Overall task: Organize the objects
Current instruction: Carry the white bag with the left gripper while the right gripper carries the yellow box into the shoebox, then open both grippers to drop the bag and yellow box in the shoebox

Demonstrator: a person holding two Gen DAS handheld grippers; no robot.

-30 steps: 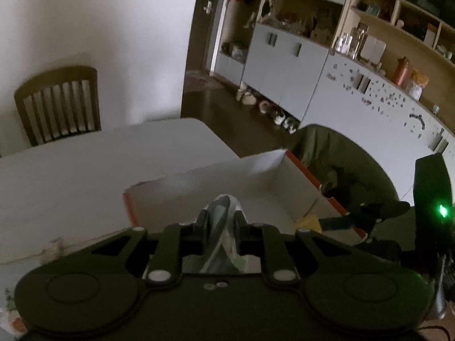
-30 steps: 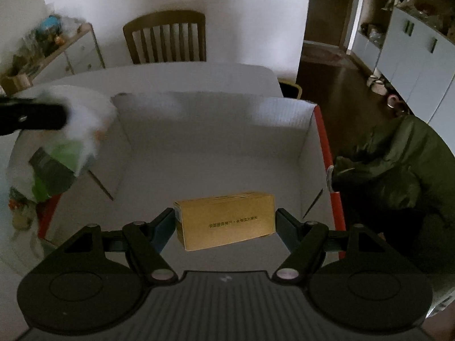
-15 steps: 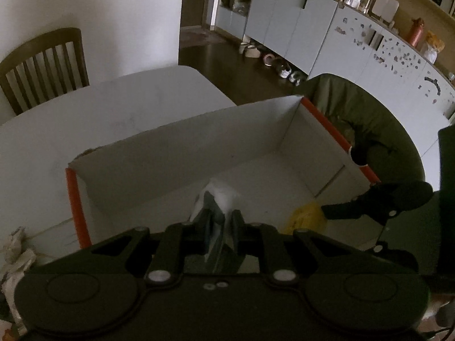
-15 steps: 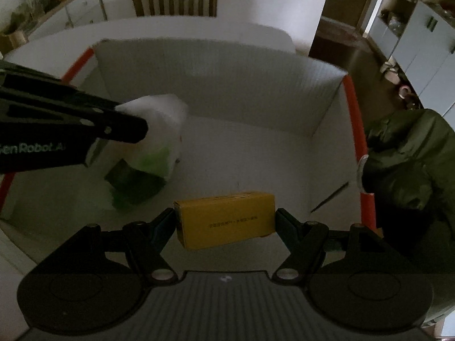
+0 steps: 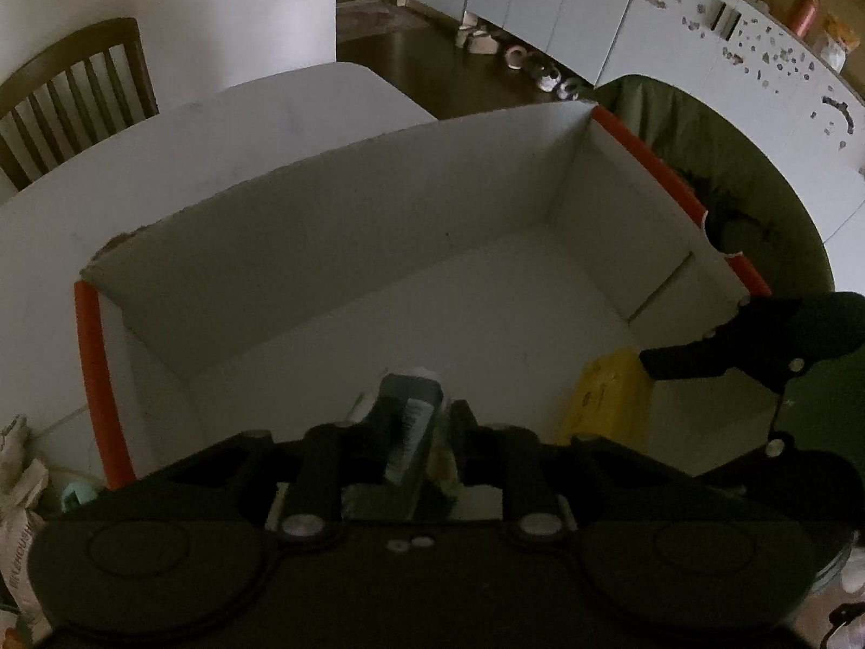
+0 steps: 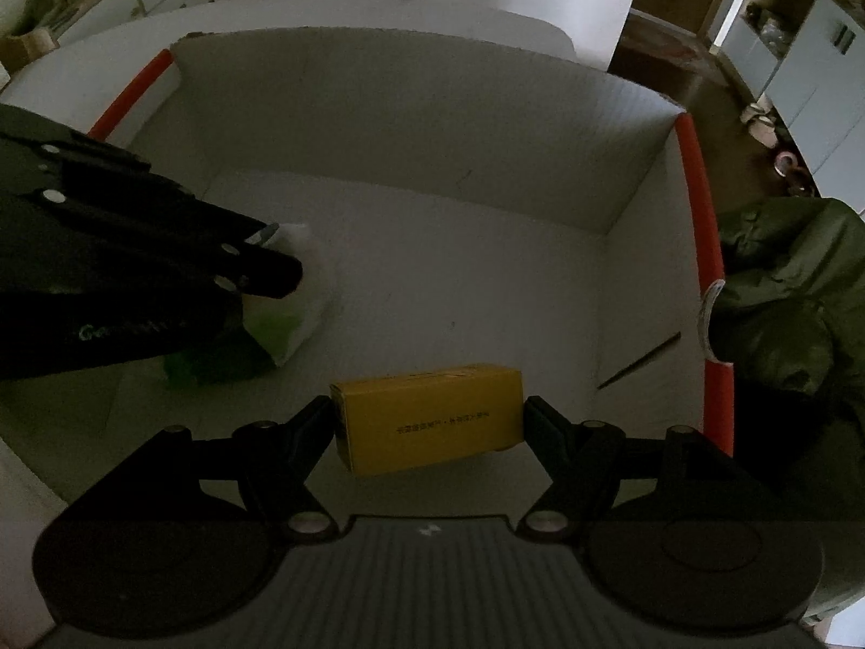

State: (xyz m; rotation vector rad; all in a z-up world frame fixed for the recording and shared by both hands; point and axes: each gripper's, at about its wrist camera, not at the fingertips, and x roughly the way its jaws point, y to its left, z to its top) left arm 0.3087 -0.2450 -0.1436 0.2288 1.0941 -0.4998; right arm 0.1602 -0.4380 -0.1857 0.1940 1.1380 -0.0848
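A white cardboard box (image 5: 351,227) (image 6: 405,124) with orange rims stands open on the table. My left gripper (image 5: 419,405) reaches down into its left part with a clear plastic packet (image 5: 411,395) with green contents (image 6: 286,319) between the pads. Its jaws are opening while the packet's bottom rests on the box floor. My right gripper (image 6: 427,411) is shut on a yellow carton (image 6: 432,422) (image 5: 605,400), gripped by its two short ends, low over the box floor at the near right.
The box sits on a white table (image 5: 216,135) with a wooden chair (image 5: 70,92) behind it. A dark green jacket (image 6: 784,297) is draped just right of the box. Crumpled bags (image 5: 16,476) lie left of the box. Cabinets line the far wall.
Both grippers have sunk into the box. The left one carried the packet from above the left rim down to the floor, and its fingers now stand slightly wider. The carton stays gripped.
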